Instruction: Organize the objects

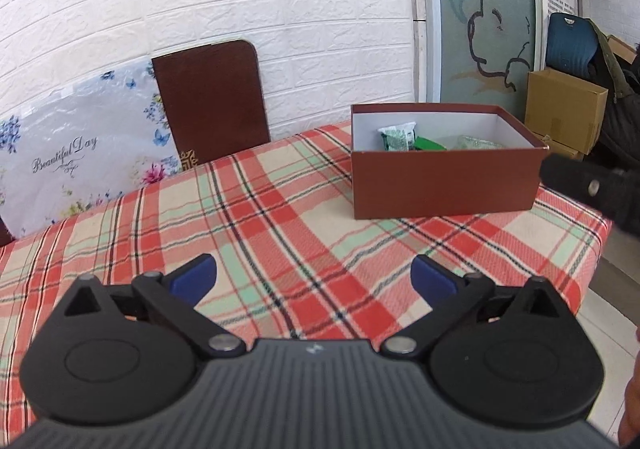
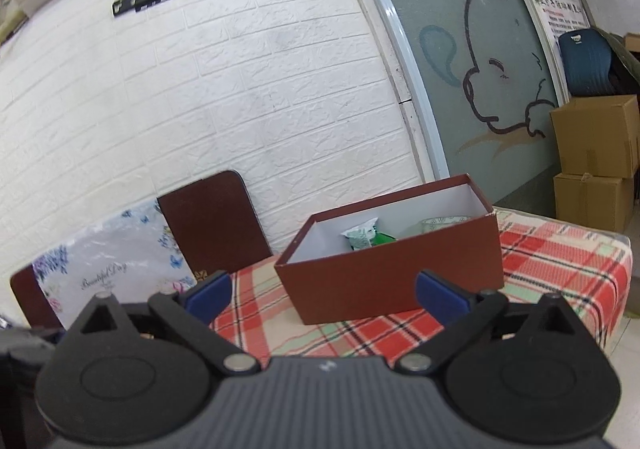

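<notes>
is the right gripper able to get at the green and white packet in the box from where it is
Probably yes: the right gripper is open and empty, the brown box has no lid, and the packet stands exposed inside. It would have to come over the near wall.

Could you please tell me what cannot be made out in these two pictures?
- Box floor: front wall hides it, both views.
- Green packets inside: print too small, left view.
- Clear item in box: rim cuts it off, right view.
- Brown board base: tablecloth hides it.
</notes>
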